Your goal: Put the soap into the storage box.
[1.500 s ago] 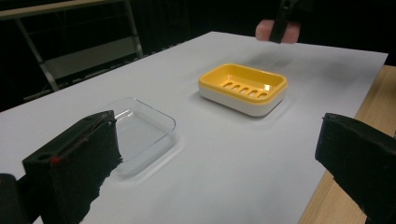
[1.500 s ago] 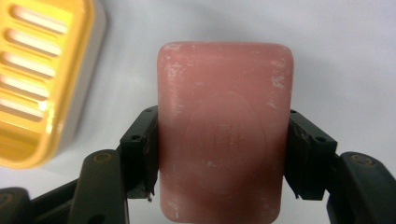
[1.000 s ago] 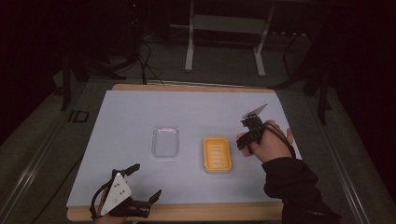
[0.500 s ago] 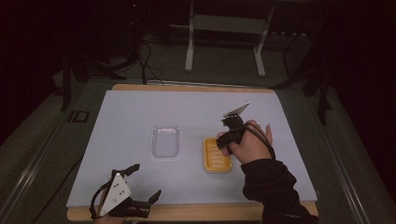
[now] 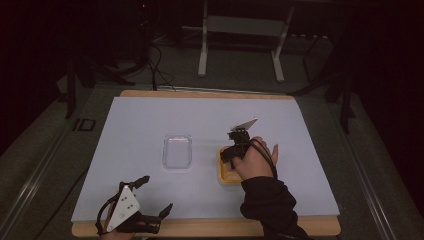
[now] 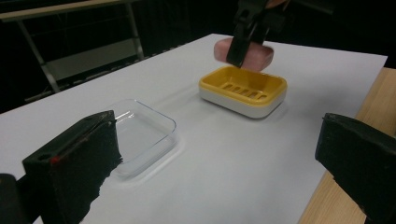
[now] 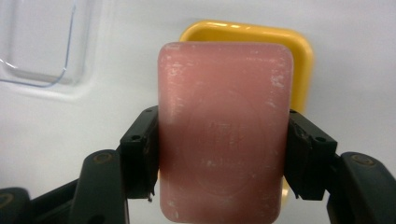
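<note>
1. Nearest the person, the left tongs (image 5: 134, 210) rest at the front edge of the counter (image 5: 310, 130), where the white sheet ends and the wooden rim begins; their black jaws stand wide apart with nothing between them, exactly where they were a second ago.
2. Further in, left of centre, a shallow clear plastic rectangular tray (image 5: 177, 151) lies flat on the sheet with nothing in it.
3. Beside it to the right sits the yellow slotted soap dish on a white base (image 6: 243, 89); the left gripper view shows its slotted floor bare.
4. The change: the right tongs (image 5: 234, 151) have travelled in from the right side of the counter and a little downward, and now hang over the dish.
5. They are clamped on a pink rectangular bar of soap (image 7: 223, 130), one pad pressed on each long side.
6. The soap hovers just above the dish's far rim, not touching it.
7. By my reading the carry is nearly over; what remains is lowering the bar into the dish and letting go.
</note>
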